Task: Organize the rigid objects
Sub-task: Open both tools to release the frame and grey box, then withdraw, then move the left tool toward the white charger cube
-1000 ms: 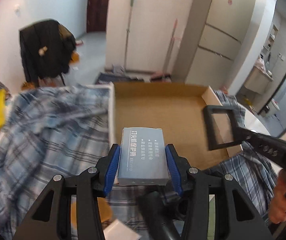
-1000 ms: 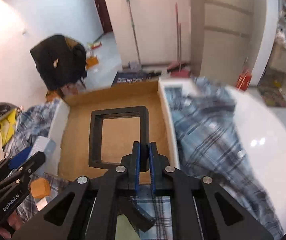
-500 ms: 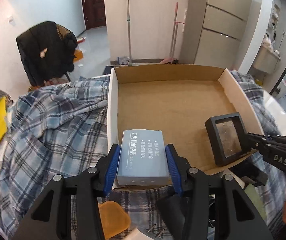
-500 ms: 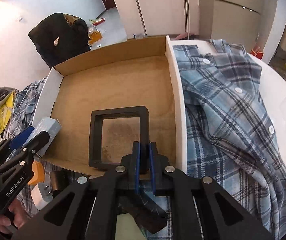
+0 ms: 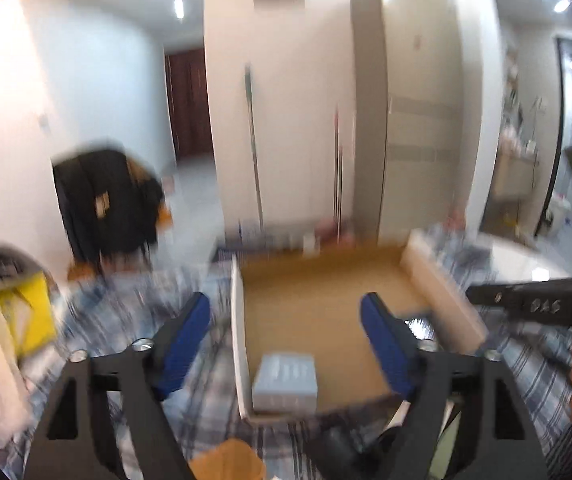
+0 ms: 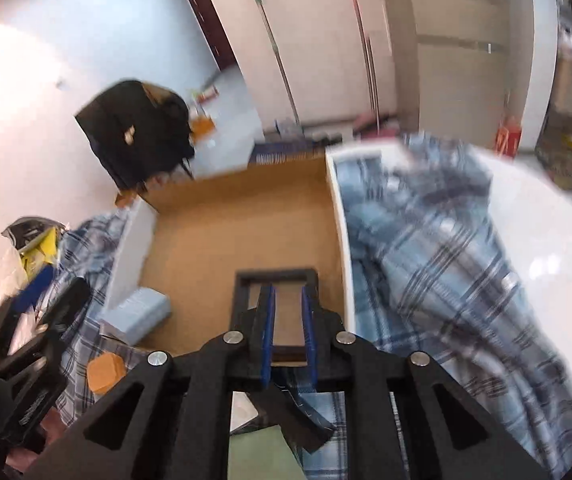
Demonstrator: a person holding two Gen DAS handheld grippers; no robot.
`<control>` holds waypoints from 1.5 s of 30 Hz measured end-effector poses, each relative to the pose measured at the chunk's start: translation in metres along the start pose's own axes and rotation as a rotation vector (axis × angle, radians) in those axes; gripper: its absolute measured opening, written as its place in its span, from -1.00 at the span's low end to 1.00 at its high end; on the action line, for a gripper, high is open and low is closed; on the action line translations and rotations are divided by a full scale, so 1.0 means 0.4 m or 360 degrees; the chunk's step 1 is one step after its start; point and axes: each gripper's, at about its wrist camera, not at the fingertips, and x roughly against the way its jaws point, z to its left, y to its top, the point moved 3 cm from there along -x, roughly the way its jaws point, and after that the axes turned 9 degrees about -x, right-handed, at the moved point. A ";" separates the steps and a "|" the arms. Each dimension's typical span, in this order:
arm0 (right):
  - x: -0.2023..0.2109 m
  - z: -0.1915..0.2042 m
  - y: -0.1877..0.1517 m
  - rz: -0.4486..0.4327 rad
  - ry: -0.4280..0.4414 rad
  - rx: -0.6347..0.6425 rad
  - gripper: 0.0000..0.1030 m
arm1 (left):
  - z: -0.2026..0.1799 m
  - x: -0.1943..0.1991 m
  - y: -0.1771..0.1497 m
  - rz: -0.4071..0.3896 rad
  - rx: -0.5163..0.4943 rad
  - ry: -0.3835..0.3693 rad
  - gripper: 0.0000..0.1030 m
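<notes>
The left gripper (image 5: 286,320) has let go of the grey-blue carton (image 5: 284,380); its jaws are opening with nothing between them, and the carton now lies inside the cardboard tray (image 6: 241,196), at the near left corner. The right gripper (image 6: 288,336) is parting too; the black picture frame (image 6: 277,280), pinched half a second ago, rests flat at the tray's near right, apparently free between the pads. Count — two items in one tray; one orange block (image 6: 105,372) outside on the plaid shirt (image 6: 446,280) — still to be stowed, I judge.
</notes>
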 end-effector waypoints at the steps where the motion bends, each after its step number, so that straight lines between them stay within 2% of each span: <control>1: 0.029 0.009 -0.001 -0.0041 -0.0007 0.0032 -0.75 | -0.002 0.039 0.012 -0.0104 -0.0011 -0.0002 0.62; 2: 0.056 0.014 -0.002 -0.0073 -0.0003 0.0042 -0.67 | -0.004 0.075 0.026 -0.0179 -0.0028 -0.0005 0.67; 4: 0.117 0.019 -0.009 -0.0135 0.0056 0.0015 -0.24 | -0.003 0.134 0.046 -0.0274 -0.0015 -0.0025 0.79; 5: 0.143 0.020 -0.010 -0.0179 0.0089 0.0007 0.18 | 0.000 0.170 0.053 -0.0325 0.0014 -0.0055 0.79; 6: 0.187 0.022 -0.019 -0.0267 0.0108 0.0011 0.38 | 0.004 0.206 0.055 -0.0380 0.0043 -0.0083 0.79; 8: 0.257 0.034 -0.039 -0.0410 0.0085 0.0084 0.40 | 0.007 0.281 0.044 -0.0529 0.0061 -0.0121 0.80; 10: 0.314 0.061 -0.062 -0.0508 0.0106 0.0195 0.46 | 0.006 0.352 0.032 -0.0645 -0.0007 -0.0075 1.00; 12: 0.367 0.072 -0.090 -0.0628 0.0101 0.0230 0.88 | -0.003 0.414 0.022 -0.0663 -0.0040 0.0001 1.00; 13: 0.390 0.073 -0.103 -0.0700 0.0095 0.0223 0.99 | -0.005 0.437 0.016 -0.0665 -0.0038 0.0029 1.00; 16: 0.434 0.081 -0.136 -0.0933 0.0108 0.0275 1.00 | -0.020 0.492 -0.008 -0.0666 -0.0041 0.0107 1.00; 18: 0.440 0.091 -0.154 -0.1015 0.0067 0.0384 1.00 | -0.027 0.513 -0.019 -0.0666 -0.0067 0.0134 1.00; 20: 0.422 0.090 -0.169 -0.0967 0.0067 0.0418 1.00 | -0.021 0.516 -0.033 -0.0655 -0.0015 0.0100 1.00; 22: 0.402 0.078 -0.184 -0.0873 0.0119 0.0357 1.00 | 0.003 0.498 -0.048 -0.0634 0.0098 0.0061 1.00; 25: 0.349 0.063 -0.201 -0.0692 0.0168 0.0312 1.00 | 0.025 0.449 -0.070 -0.0497 0.0124 0.0015 1.00; 27: 0.325 0.055 -0.220 -0.0697 0.0171 0.0324 1.00 | 0.033 0.436 -0.091 -0.0478 0.0144 -0.0002 1.00; 29: 0.299 0.048 -0.237 -0.0717 0.0135 0.0344 1.00 | 0.032 0.430 -0.117 -0.0476 0.0109 0.0038 1.00; 31: 0.269 0.057 -0.255 -0.0650 0.0134 0.0398 1.00 | 0.023 0.414 -0.141 -0.0475 0.0084 0.0056 1.00; 32: 0.255 0.061 -0.262 -0.0616 0.0140 0.0426 1.00 | 0.016 0.401 -0.155 -0.0465 0.0077 0.0028 1.00; 35: 0.224 0.062 -0.282 -0.0574 0.0111 0.0466 1.00 | -0.012 0.344 -0.177 -0.0352 0.0017 0.0008 1.00; 38: 0.183 0.072 -0.290 -0.0424 0.0069 0.0502 1.00 | -0.005 0.297 -0.186 -0.0192 0.0044 0.0021 1.00; 40: 0.160 0.065 -0.297 -0.0338 0.0059 0.0504 1.00 | 0.002 0.270 -0.202 -0.0102 0.0071 -0.0039 1.00; 43: 0.119 0.051 -0.306 -0.0210 -0.0001 0.0497 0.99 | 0.004 0.251 -0.214 -0.0035 0.0087 -0.0029 1.00; 45: 0.100 0.047 -0.314 -0.0147 -0.0018 0.0508 0.90 | 0.000 0.247 -0.218 -0.0013 0.0076 -0.0018 1.00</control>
